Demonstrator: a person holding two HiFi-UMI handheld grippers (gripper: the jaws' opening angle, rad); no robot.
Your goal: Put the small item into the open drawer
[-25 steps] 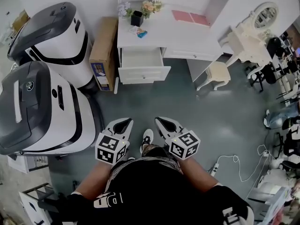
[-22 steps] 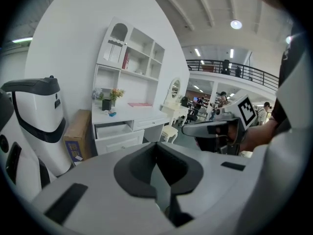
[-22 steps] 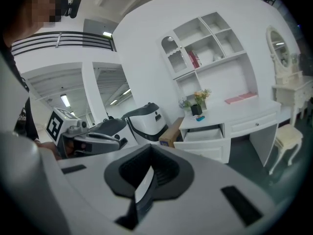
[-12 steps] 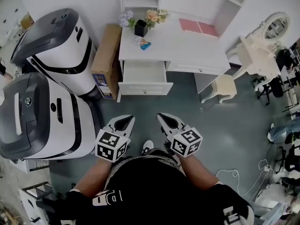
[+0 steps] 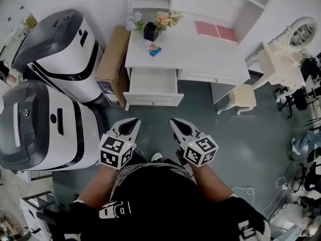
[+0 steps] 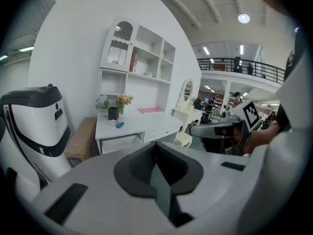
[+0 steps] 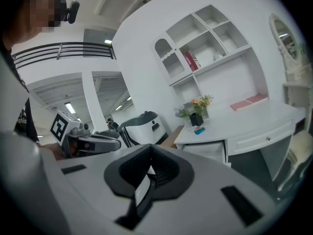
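The small blue-and-white item [image 5: 152, 48] lies on the white desk [image 5: 200, 54], near its left end beside a black flower pot [image 5: 150, 31]. Below it the desk's left drawer [image 5: 150, 87] stands pulled open and looks empty. My left gripper [image 5: 130, 124] and right gripper [image 5: 179, 125] hover side by side over the floor, well short of the drawer, both shut with nothing in them. From the left gripper [image 6: 159, 177] the item [image 6: 118, 124] and drawer [image 6: 120, 142] show far ahead. From the right gripper [image 7: 146, 180] the item [image 7: 198, 130] sits above the drawer [image 7: 205, 151].
Two big white-and-black machines [image 5: 45, 119] stand at the left, with a cardboard box [image 5: 113, 64] leaning between them and the desk. A cream stool [image 5: 241, 98] sits right of the desk, a mirror vanity [image 5: 286, 54] beyond. Pink sheets [image 5: 216, 31] lie on the desk.
The desk and open drawer have come nearer and lower in the head view as the person steps forward. Both grippers stay shut, held together in front of the body.
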